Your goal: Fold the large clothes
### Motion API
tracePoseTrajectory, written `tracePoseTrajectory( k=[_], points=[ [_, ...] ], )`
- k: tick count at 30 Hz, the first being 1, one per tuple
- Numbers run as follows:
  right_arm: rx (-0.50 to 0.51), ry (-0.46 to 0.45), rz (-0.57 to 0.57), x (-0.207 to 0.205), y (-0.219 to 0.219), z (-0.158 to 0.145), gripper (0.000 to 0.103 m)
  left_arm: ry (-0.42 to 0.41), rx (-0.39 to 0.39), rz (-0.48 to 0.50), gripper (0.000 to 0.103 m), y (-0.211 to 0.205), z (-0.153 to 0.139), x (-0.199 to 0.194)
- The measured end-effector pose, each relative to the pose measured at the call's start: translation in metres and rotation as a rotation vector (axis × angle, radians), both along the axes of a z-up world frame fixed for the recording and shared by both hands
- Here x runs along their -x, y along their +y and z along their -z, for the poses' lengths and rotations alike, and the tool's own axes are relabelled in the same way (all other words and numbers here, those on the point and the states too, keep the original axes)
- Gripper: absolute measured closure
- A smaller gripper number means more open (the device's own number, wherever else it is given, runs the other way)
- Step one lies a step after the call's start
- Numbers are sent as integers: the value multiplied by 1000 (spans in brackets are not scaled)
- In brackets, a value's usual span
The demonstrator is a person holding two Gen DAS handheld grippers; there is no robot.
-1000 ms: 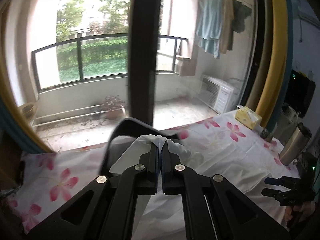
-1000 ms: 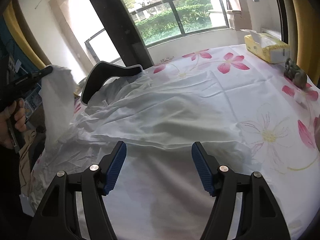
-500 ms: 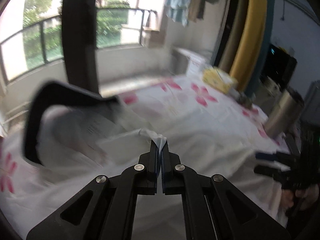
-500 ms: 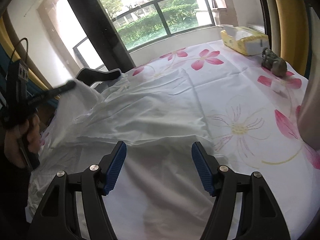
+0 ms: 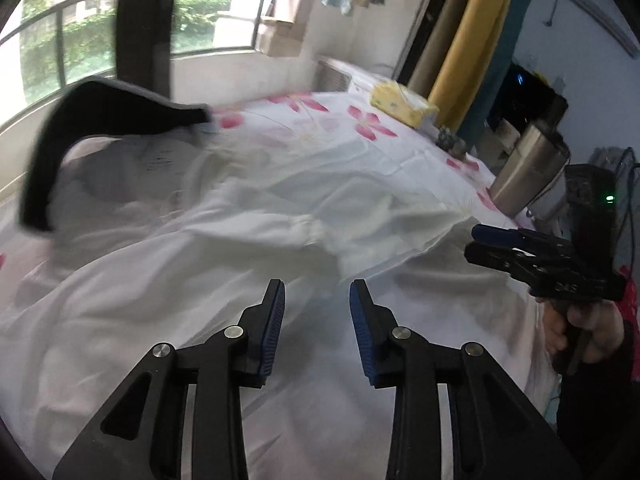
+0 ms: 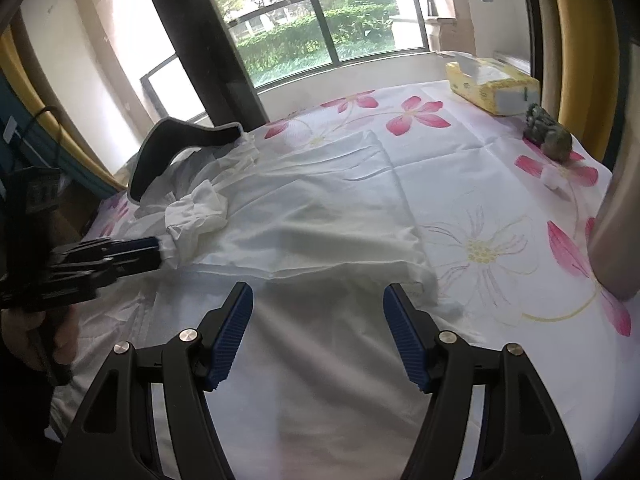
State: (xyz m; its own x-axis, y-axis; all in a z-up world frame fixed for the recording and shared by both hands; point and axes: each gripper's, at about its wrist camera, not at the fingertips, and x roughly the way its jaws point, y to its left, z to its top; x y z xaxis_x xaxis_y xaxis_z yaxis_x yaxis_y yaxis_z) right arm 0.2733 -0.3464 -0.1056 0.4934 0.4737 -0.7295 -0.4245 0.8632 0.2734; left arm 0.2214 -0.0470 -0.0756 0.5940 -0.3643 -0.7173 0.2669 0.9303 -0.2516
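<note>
Both wrist cameras look down close over the white garment (image 5: 224, 288), facing the balcony window (image 6: 320, 36).

A large white garment (image 6: 304, 208) lies crumpled on the flowered cloth, its sleeve folded across the body.

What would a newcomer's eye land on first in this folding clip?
Most striking is the white garment spread over the pink-flowered bedsheet, its black collar at the far left corner by the window. The left gripper hangs just above the cloth, jaws opening with nothing between them, and the right gripper hovers open near the folded hem. A yellow tissue pack sits at the far right edge.
</note>
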Motion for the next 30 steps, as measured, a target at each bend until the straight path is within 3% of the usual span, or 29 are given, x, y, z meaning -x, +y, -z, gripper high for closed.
tracePoseTrajectory(
  k=[8, 16, 22, 26, 30],
  points=[
    [87, -60, -126, -4, 57, -14, 35, -42, -27, -216, 67, 93, -11, 44],
    [165, -136, -269, -8, 128, -22, 35, 3, 22, -380, 67, 167, 17, 70],
    [186, -158, -385, -11, 183, -21, 35, 45, 52, -423, 67, 189, 41, 75],
    [199, -155, -437, -15, 211, -16, 36, 22, 97, -425, 67, 193, 44, 77],
    [243, -136, -461, -23, 229, -4, 52, 20, 166, -430, 67, 199, 47, 75]
  ],
)
